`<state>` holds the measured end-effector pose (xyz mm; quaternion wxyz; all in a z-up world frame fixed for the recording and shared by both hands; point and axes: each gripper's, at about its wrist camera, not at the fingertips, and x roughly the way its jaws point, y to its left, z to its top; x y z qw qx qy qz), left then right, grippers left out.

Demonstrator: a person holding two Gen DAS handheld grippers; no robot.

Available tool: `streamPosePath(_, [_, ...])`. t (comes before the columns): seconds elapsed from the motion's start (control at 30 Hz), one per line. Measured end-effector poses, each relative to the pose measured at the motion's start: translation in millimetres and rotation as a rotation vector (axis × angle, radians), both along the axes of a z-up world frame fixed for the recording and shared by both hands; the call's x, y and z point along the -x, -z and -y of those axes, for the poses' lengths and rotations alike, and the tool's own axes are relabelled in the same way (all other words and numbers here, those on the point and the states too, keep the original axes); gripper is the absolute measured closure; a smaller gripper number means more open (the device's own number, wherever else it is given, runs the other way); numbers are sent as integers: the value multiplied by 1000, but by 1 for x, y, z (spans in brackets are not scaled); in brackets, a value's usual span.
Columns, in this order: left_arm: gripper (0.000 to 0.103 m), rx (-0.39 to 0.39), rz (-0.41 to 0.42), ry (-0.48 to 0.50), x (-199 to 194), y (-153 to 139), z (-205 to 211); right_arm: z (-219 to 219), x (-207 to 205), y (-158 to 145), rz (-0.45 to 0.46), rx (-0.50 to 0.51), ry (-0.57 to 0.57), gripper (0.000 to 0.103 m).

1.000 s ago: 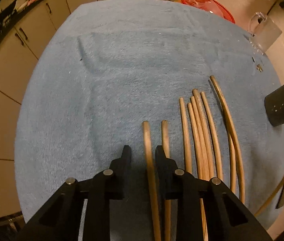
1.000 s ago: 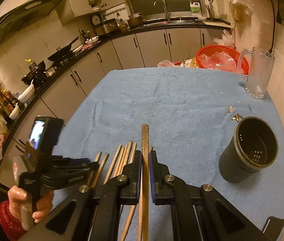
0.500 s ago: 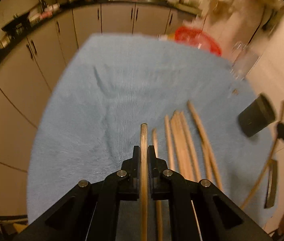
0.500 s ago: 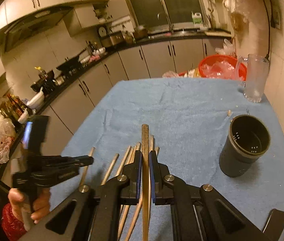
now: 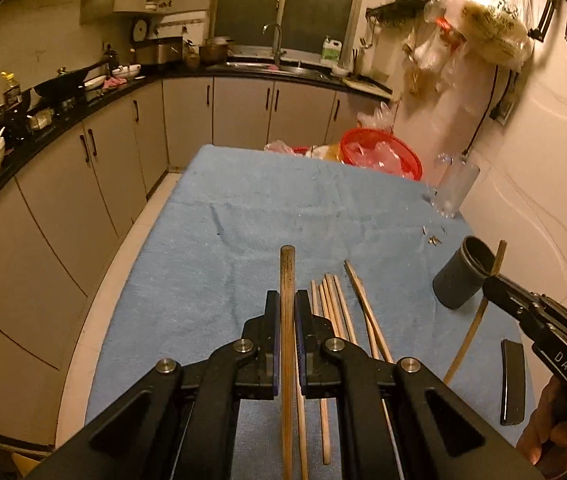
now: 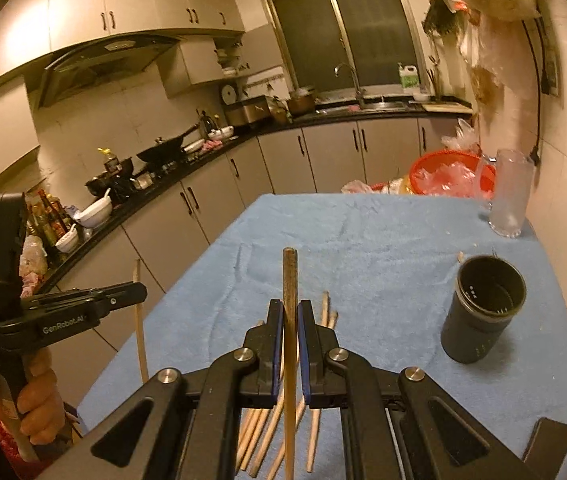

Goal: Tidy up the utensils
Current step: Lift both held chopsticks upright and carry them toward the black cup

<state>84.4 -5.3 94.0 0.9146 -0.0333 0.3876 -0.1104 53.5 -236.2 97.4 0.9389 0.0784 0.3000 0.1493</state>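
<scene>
Kitchen — left claw [image 6: 139, 292] marked "GenRobot.AI", gripping chopstick [image 6: 138, 320].

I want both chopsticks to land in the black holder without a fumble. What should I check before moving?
1. Left gripper shut on its chopstick: ok.
2. Right gripper shut on its chopstick: ok.
3. Black holder upright on the blue towel, mouth open: ok.
4. Holder empty enough: ok, nothing seen inside.
5. Loose chopsticks lie apart from the holder: ok.
6. Grip firmness: cannot tell.
</scene>
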Motion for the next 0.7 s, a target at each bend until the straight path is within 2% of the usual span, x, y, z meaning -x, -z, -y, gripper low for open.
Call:
streamPosePath(0.33, [96, 23, 19, -7, 16, -3, -8, -13, 2, -3, 14, 1, -17, 95])
streamPosePath(0.7, [96, 23, 48, 45, 23, -15, 6, 12, 25, -17, 53, -8, 67, 95])
